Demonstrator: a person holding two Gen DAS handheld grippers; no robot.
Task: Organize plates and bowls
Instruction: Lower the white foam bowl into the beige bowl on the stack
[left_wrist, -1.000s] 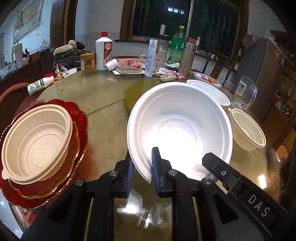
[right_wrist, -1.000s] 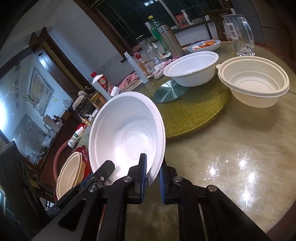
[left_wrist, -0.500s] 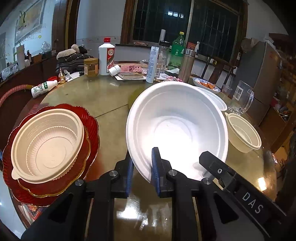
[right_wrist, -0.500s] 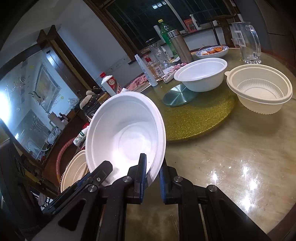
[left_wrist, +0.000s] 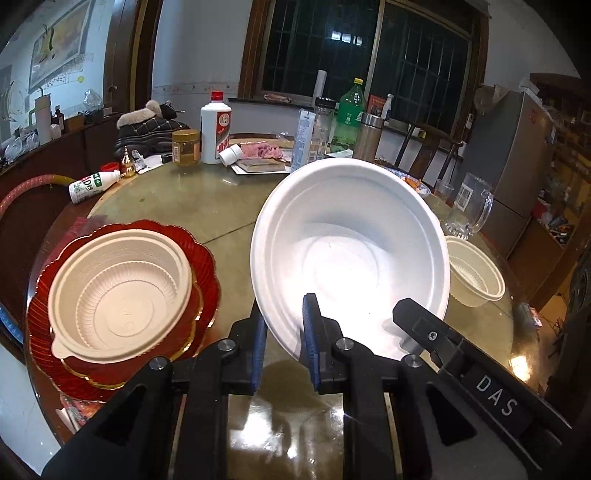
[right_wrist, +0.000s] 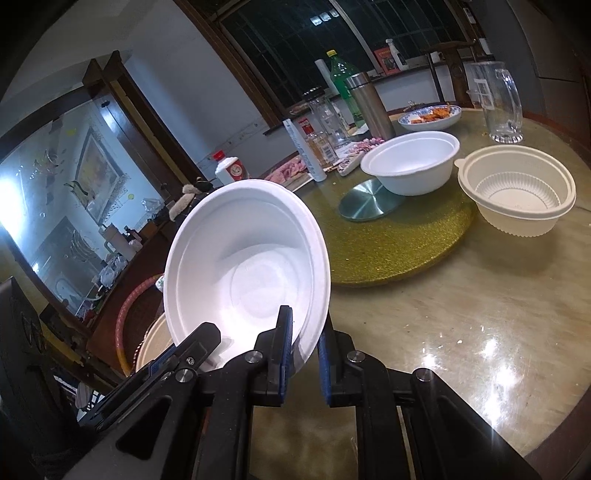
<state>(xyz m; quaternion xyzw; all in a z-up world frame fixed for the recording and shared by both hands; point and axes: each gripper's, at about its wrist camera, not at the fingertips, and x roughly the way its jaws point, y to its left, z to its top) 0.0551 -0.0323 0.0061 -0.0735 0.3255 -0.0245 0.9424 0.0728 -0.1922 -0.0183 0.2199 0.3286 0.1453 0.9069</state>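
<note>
On the cluttered round table (left_wrist: 229, 206), both grippers, left (left_wrist: 281, 347) and right (right_wrist: 304, 354), pinch the white bowl's (left_wrist: 351, 254) rim, holding it tilted above the near edge. Next, probably, nesting it into the cream bowl (left_wrist: 118, 295) on the red plates (left_wrist: 207, 266) at the left edge.

A: Left tongs (left_wrist: 283, 334)?
B: Clamped, blue pads pinching a white bowl's (left_wrist: 351, 254) rim, pointing forward and downward.
A: Right tongs (right_wrist: 305, 341)?
B: Likewise clamped on that bowl's opposite rim, angled downward; both visible in each view.
</note>
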